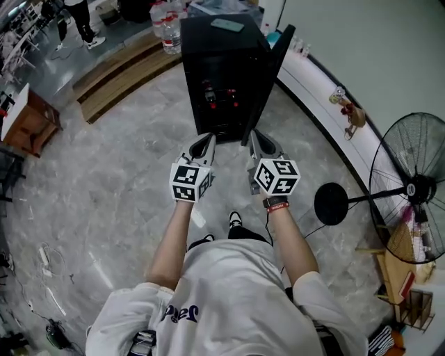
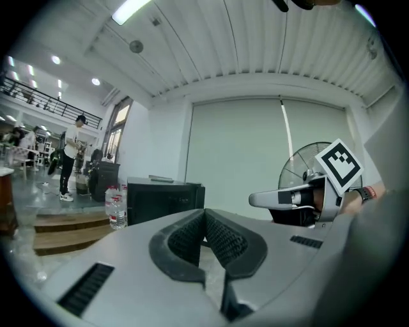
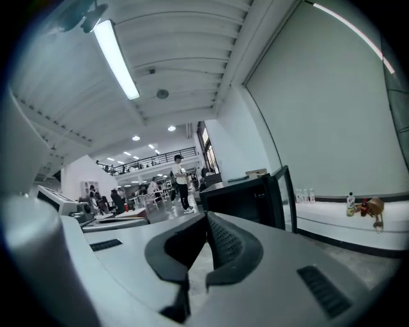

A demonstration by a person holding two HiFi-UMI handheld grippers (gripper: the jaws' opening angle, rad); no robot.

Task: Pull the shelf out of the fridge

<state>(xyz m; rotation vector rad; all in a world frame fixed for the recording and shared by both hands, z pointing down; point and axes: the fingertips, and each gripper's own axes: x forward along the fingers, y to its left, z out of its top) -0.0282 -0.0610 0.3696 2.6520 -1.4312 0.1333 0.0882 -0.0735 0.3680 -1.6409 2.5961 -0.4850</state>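
A small black fridge point(image 1: 222, 69) stands on the marble floor ahead, its door point(image 1: 276, 59) swung open to the right. Its inside is dark. Red items point(image 1: 219, 97) show on a shelf there, and the shelf itself is hard to make out. My left gripper point(image 1: 204, 144) and right gripper point(image 1: 259, 142) are held side by side just short of the fridge's front, pointing at it. Both are shut with nothing between the jaws. The left gripper view shows the fridge point(image 2: 163, 198) beyond the closed tips point(image 2: 204, 214). In the right gripper view the fridge point(image 3: 246, 198) stands past the closed tips point(image 3: 206, 218).
A standing fan point(image 1: 410, 188) with a round base point(image 1: 334, 203) is to the right. A low white ledge point(image 1: 327, 118) with a toy figure point(image 1: 348, 111) runs along the wall. Water bottles point(image 1: 167, 28) and wooden steps point(image 1: 118, 80) lie left of the fridge. A person point(image 1: 80, 21) stands far back.
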